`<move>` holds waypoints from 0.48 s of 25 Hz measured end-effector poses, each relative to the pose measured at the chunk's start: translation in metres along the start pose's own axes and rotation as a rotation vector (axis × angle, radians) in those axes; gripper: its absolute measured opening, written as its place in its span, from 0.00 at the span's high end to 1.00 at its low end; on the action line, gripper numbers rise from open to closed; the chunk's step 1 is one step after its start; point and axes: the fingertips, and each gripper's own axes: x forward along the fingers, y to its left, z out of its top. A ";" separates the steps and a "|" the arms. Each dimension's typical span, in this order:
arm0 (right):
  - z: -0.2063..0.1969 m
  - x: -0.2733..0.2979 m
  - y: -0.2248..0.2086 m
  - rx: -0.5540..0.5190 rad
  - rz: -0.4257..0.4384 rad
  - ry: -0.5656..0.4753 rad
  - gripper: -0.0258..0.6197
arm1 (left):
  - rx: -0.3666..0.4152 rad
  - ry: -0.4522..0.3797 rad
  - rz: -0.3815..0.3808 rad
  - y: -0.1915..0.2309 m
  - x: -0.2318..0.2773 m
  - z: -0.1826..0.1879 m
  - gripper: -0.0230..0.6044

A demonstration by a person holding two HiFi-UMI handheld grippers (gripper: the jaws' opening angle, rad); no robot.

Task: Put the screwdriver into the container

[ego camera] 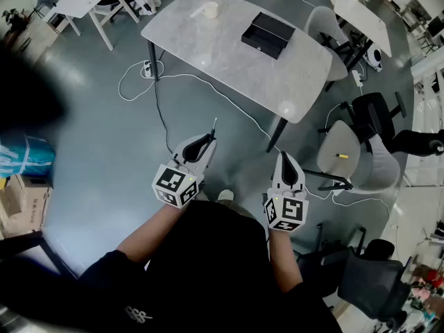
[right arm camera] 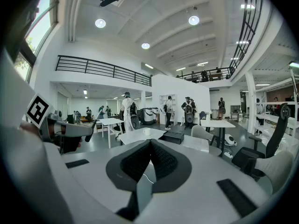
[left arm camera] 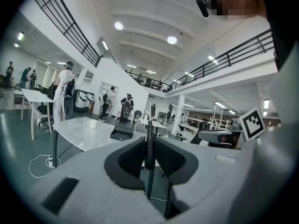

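The screwdriver (left arm camera: 149,146) sits in the middle of the left gripper view, its dark ribbed handle pinched upright between the two black pads (left arm camera: 131,158) of the left gripper (left arm camera: 149,155). The jaws are drawn in narrow and press on the handle from both sides. The thin shaft runs on past the jaw tips and away from the camera. In the head view the same tool shows as a slim pale shaft (ego camera: 214,126) poking out of the left gripper (ego camera: 206,141), just left of the frame's centre, and it aims up the frame towards the table (ego camera: 208,57). The container (ego camera: 267,35), a flat black box, lies on that grey table near the top centre, well apart from the screwdriver's tip, with bare floor and a white cable (ego camera: 139,82) in between. In the left gripper view the container (left arm camera: 122,133) appears just left of the handle, far behind it. A white cup (ego camera: 211,10) stands on the table up and to the left of the box. The right gripper (ego camera: 284,159) hangs right of centre, beside the left one and apart from it. In its own view the right gripper (right arm camera: 150,144) has its jaws brought together at the tips with nothing between them, and the container (right arm camera: 173,136) shows beyond them.
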 end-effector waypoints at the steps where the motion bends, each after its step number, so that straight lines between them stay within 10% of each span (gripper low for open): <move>1: 0.000 -0.001 0.001 -0.001 0.011 -0.001 0.94 | 0.003 -0.001 0.000 -0.002 0.000 0.000 0.85; 12: -0.017 -0.010 0.008 0.053 0.090 0.030 0.94 | 0.002 -0.007 0.031 -0.010 -0.008 -0.005 0.85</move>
